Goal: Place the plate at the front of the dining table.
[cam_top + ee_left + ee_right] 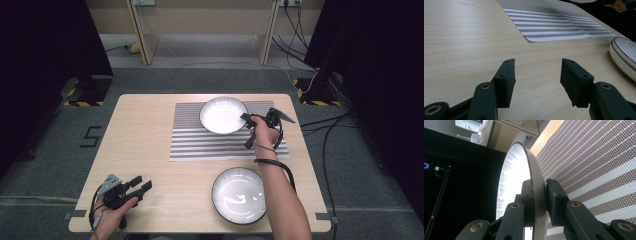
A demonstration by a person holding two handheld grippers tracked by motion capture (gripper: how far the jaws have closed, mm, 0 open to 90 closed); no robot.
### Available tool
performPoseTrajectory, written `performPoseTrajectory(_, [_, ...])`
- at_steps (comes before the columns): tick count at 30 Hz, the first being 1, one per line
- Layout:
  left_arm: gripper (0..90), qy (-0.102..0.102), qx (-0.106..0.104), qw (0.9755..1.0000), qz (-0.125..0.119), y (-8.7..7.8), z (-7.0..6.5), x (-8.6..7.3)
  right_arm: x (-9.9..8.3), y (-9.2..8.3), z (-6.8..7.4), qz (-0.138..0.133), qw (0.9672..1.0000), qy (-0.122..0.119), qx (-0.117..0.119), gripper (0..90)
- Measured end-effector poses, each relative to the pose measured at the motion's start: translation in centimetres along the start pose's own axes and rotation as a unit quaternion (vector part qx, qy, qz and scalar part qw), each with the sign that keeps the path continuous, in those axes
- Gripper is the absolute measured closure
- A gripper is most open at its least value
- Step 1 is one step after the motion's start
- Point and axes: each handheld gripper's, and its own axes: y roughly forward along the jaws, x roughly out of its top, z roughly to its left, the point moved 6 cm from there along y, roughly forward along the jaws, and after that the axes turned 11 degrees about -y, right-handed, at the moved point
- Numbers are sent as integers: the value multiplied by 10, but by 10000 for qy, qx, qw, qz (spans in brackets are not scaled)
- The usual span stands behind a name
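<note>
Left gripper (537,82) agape, right gripper (539,202) clamped

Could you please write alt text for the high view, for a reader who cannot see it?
The right gripper is clamped on the rim of a white bowl on a striped mat at the far side of a wooden table. A second bowl sits near the front edge, and the left gripper rests open at the front left.

Your surface (150,135) is pale matt wood grain; striped mat (200,142) looks woven, textured mesh; both bowls (223,114) (239,194) glossy white ceramic; claw (537,82) pads matt black plastic.
</note>
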Motion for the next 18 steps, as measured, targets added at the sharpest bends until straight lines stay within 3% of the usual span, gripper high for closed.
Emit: performPoseTrajectory(18, [457,11,-4,10000,9,1,0,0,3,11,-2,24,9999,22,-100,764])
